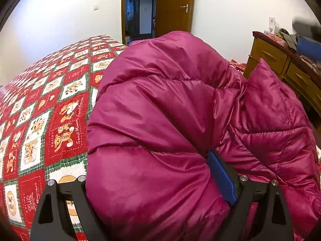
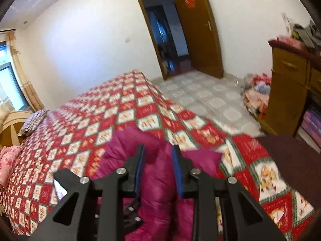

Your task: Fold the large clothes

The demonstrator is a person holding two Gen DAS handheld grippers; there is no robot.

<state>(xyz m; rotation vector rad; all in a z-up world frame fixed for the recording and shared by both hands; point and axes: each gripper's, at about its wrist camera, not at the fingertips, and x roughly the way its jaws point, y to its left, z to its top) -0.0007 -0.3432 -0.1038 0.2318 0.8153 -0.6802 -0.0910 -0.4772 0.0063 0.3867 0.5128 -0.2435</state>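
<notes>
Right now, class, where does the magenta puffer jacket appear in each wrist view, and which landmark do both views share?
Left wrist: jacket fills the centre and right, bulging close to the camera.
Right wrist: jacket lies at bottom centre on the bed.
Shared landmark: the open brown door at the far wall.

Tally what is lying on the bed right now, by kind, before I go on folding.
Magenta puffer jacket: 1, spread over the quilt
Red-and-white patterned quilt: 1
Striped pillow: 1, near the headboard
Pink floral bedding: 1, only partly in view at the frame's edge
Total: 4
</notes>
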